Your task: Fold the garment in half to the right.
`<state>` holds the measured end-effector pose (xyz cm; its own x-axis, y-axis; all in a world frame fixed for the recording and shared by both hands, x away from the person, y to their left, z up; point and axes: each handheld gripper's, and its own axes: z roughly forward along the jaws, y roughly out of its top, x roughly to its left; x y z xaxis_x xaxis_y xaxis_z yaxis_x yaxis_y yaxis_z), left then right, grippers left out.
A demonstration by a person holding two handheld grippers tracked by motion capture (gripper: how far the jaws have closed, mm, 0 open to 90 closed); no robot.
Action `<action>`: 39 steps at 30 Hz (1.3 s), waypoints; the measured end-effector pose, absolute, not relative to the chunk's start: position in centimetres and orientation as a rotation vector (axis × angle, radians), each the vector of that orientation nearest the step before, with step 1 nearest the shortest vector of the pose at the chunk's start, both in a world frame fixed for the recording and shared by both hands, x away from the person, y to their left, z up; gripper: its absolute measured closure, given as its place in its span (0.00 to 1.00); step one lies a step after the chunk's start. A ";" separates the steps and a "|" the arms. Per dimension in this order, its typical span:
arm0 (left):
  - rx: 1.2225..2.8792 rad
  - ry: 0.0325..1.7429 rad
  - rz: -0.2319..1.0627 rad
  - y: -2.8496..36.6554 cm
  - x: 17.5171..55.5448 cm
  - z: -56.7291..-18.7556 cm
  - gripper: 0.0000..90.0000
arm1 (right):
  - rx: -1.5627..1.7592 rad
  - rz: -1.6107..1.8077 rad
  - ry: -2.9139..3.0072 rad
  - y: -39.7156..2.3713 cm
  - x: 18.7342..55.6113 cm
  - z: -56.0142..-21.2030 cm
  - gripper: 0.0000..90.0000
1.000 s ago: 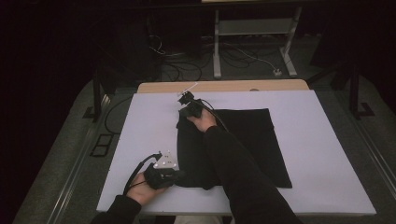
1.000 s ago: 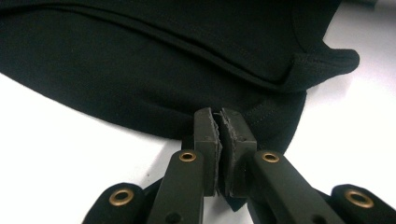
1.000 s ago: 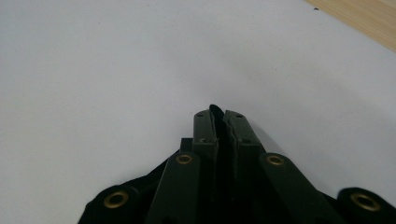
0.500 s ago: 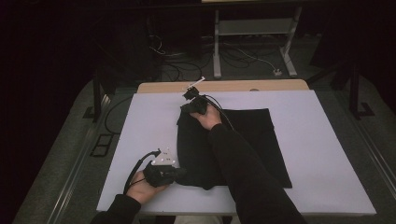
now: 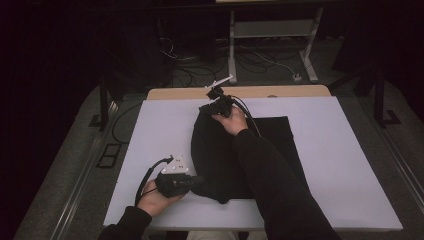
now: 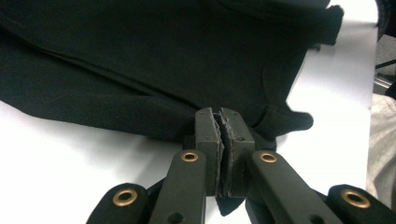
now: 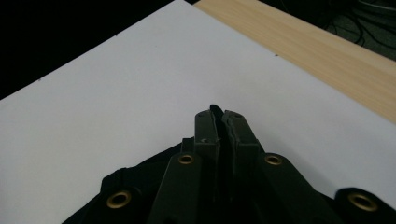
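Note:
A black garment (image 5: 220,160) lies on the white table cover (image 5: 345,170), its left part bunched and lifted. My left gripper (image 5: 196,181) sits low at the garment's near left corner, shut on the cloth; in the left gripper view the pads (image 6: 208,133) pinch a fold of the black fabric (image 6: 140,70). My right gripper (image 5: 210,106) is raised at the far left corner. In the right gripper view it (image 7: 218,116) is shut on a thin edge of the cloth (image 7: 140,182), which hangs below the jaws. The right sleeve crosses over the garment and hides its middle.
A strip of bare wooden tabletop (image 5: 280,91) runs along the far edge of the white cover. Beyond it are a metal stand (image 5: 272,30) and cables on the dark floor. White cover lies bare left and right of the garment.
My right gripper has risen and moved toward the far edge, drawing the garment's far left corner up with it. The left gripper has stayed put on the near corner.

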<state>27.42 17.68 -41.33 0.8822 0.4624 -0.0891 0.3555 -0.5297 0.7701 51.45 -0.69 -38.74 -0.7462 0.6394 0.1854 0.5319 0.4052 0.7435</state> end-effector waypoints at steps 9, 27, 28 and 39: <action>2.167 0.523 0.158 16.0 27.5 -39.9 0.95 | 1.051 1.297 2.492 -2.4 51.3 -37.2 0.92; 2.148 0.447 0.139 13.1 28.3 -38.2 0.95 | 1.082 1.337 2.451 -6.1 51.1 -36.2 0.92; 2.143 0.447 0.137 12.8 28.3 -38.1 0.95 | 1.077 1.336 2.452 -6.3 51.1 -36.1 0.92; 2.147 0.415 0.127 11.4 28.7 -37.9 0.95 | 1.090 1.334 2.448 -7.6 51.1 -35.9 0.92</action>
<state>28.72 11.42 -37.87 0.9379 0.3408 -0.0642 0.2461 -0.5238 0.8155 51.11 -7.55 -35.93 -0.7251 0.6583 0.2021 0.5267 0.3411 0.7786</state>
